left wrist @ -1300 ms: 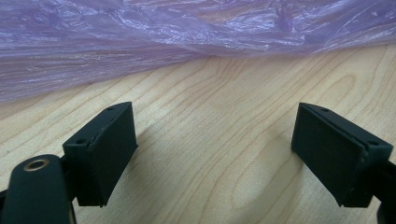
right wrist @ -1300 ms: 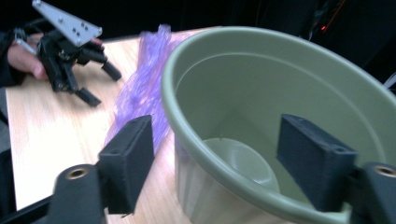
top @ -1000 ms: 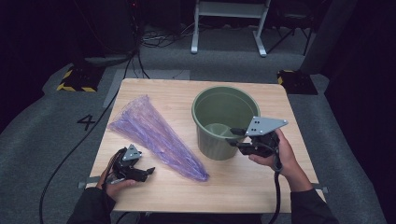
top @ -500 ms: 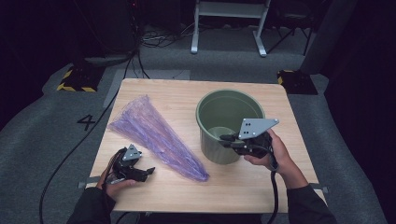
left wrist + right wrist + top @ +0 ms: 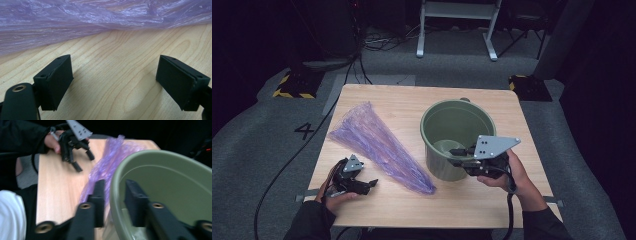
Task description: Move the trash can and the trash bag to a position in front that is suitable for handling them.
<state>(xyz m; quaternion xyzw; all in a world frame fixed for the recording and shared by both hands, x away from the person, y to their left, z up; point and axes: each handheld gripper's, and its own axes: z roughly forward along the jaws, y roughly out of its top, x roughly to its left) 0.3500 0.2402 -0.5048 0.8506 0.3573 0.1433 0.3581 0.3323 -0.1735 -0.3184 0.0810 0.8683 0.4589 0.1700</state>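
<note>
The green bucket (image 5: 455, 137) stands upright on the table's (image 5: 472, 210) right half, just beside the purple bag (image 5: 379, 147). The right gripper (image 5: 113, 195) straddles its near rim, one jaw inside, one outside. They have just been opening, so no pad presses; likely regripping. The left gripper (image 5: 368, 186) rests wide open near the bag, empty.

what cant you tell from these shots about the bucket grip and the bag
- Right gripper straddles the green bucket rim; motion blur in the right gripper view hides whether the pads press on it.
- Bucket bottom: in the high view the gripper covers part of it.
- Purple plastic bag: its open end is too crumpled to make out.
</note>
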